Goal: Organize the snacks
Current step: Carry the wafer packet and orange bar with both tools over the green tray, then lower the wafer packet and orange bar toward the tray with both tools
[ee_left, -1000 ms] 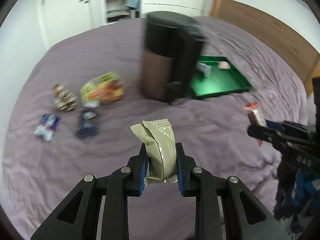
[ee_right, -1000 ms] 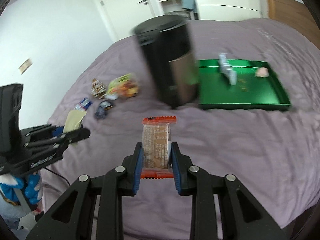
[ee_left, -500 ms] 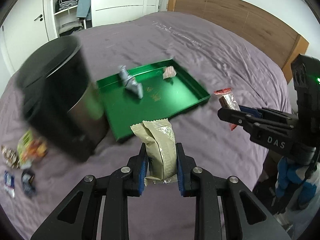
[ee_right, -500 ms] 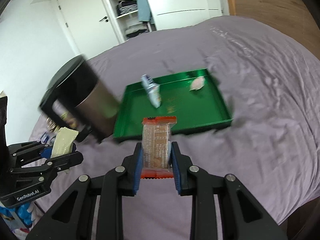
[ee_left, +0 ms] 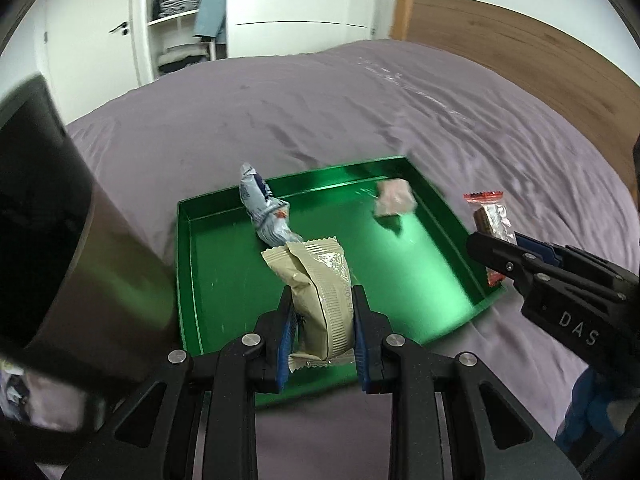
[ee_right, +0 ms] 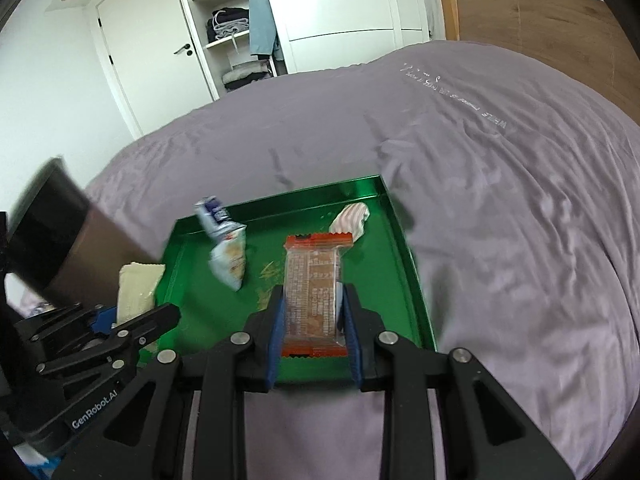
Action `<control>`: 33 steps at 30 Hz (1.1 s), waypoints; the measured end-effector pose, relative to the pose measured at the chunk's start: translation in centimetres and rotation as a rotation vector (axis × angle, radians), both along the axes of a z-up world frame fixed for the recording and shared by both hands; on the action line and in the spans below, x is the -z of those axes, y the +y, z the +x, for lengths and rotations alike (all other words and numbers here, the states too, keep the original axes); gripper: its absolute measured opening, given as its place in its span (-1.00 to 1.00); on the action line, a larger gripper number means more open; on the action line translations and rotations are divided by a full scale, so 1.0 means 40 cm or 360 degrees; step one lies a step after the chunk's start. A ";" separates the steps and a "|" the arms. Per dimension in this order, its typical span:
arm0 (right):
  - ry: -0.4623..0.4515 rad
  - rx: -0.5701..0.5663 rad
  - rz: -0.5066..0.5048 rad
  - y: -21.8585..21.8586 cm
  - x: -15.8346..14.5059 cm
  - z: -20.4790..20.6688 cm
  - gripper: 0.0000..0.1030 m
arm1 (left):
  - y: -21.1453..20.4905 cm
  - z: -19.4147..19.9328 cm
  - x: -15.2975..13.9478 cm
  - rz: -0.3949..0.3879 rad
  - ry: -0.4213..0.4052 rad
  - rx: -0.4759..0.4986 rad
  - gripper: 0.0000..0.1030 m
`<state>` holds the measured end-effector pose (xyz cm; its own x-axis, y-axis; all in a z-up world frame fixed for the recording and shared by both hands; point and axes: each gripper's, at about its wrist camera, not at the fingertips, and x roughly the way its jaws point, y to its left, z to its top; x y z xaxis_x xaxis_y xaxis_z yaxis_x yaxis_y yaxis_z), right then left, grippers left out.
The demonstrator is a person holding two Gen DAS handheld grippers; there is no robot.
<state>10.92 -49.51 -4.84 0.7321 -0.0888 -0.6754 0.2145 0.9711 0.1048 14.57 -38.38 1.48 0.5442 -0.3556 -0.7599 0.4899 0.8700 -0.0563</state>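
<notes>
Both grippers loaded, over the near edge of the green tray [ee_left: 182,280] on the bed.

Left gripper [ee_left: 322,320] clamps a beige crinkle-edged foil packet [ee_left: 320,292]; right gripper [ee_right: 312,320] clamps a clear bar wrapper with orange ends [ee_right: 316,288]. Tray is shallow, glossy metal with a low rim; a blue-white packet [ee_left: 266,216] and a pink striped one [ee_right: 352,218] lie inside, floor mostly bare. Dark bin [ee_left: 52,240] hard against the tray's left side. Purple sheet [ee_right: 500,240] is wrinkled and open to the right. Only the left view catches the wooden headboard's [ee_left: 540,64] long run.
</notes>
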 end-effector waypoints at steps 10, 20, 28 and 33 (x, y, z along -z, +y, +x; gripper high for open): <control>-0.0003 0.0041 -0.0074 -0.039 0.105 0.103 -1.00 | -0.024 0.080 0.119 0.0026 -0.0037 -0.0134 -0.58; 0.0011 0.0111 -0.0073 -0.077 0.163 0.106 -1.00 | -0.023 0.083 0.165 0.0028 -0.0032 -0.0129 -0.57; -0.0005 0.0109 -0.0153 -0.066 0.188 0.106 -1.00 | -0.025 0.083 0.199 0.0040 -0.0031 -0.0143 -0.57; -0.0029 0.0116 -0.0209 -0.058 0.194 0.101 -1.00 | -0.027 0.075 0.206 0.0036 -0.0085 -0.0150 -0.57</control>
